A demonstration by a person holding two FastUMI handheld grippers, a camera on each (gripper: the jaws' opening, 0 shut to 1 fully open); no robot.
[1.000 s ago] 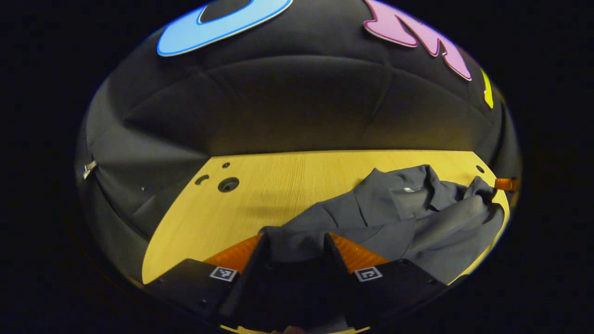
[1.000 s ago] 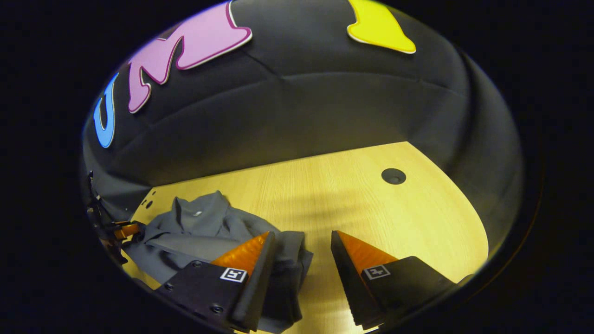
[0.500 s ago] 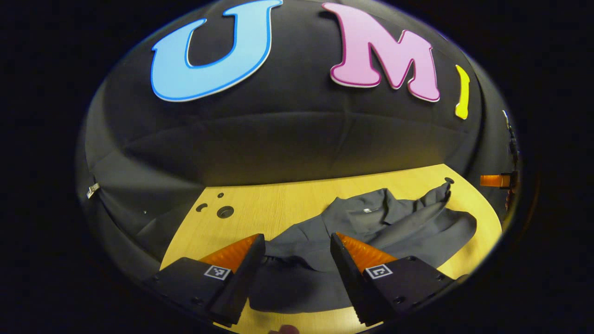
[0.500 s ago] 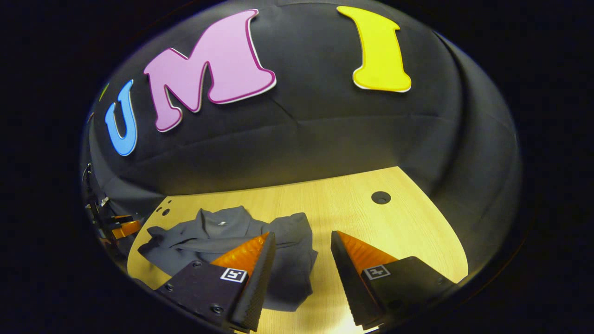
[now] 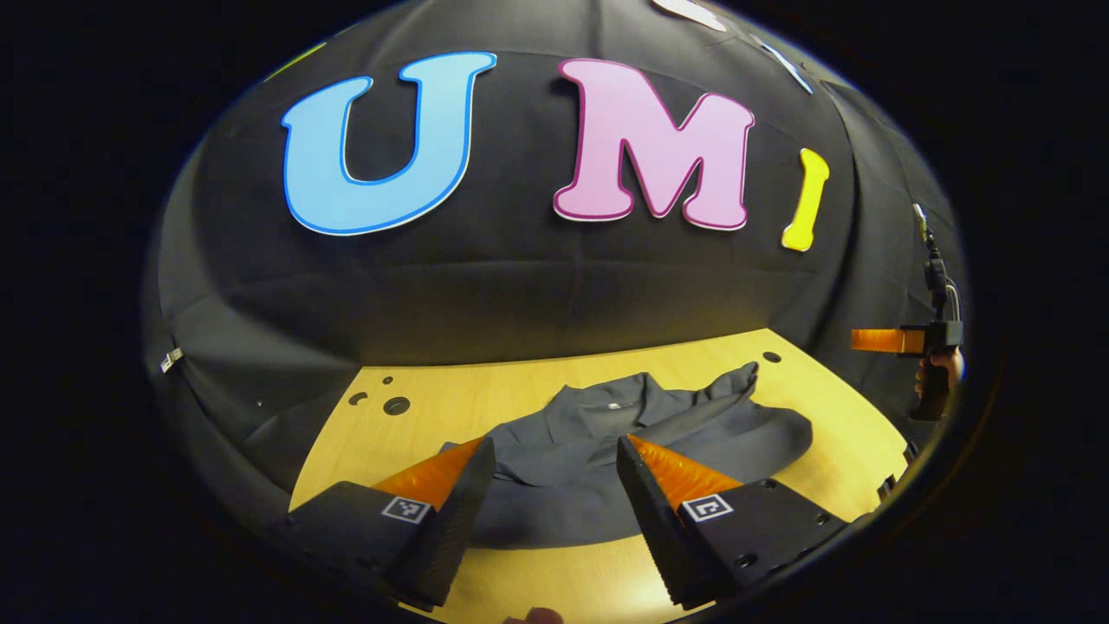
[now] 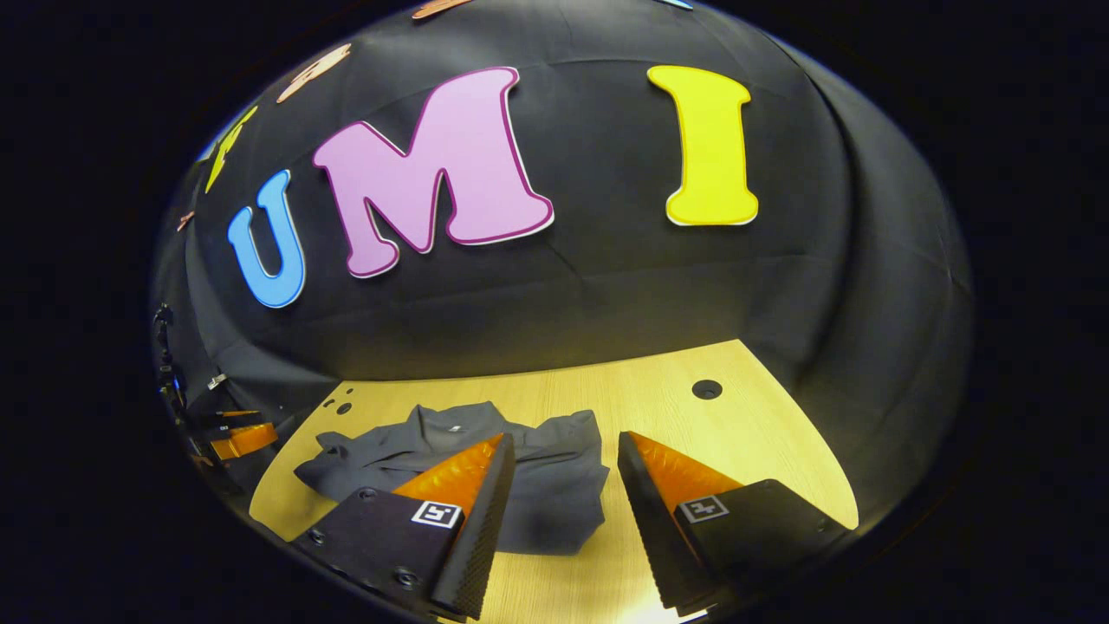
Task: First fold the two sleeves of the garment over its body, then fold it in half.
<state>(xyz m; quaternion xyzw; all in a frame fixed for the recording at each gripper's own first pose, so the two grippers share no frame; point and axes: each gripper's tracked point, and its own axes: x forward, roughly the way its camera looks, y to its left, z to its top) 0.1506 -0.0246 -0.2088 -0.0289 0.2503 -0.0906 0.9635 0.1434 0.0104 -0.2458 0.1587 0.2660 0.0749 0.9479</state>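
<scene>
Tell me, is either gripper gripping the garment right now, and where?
Nothing is held. The left gripper and right gripper are both open above the table, clear of the garment lying there.

Lying dark grey and plain, the garment [image 5: 606,451], with a tiny pale tag [image 5: 613,405] showing at its collar. Spreading pale yellow wood grain beneath, the table [image 6: 762,451], dotted with dark round holes [image 6: 706,389]. Hanging black behind, the cloth wall [image 6: 606,295].
</scene>
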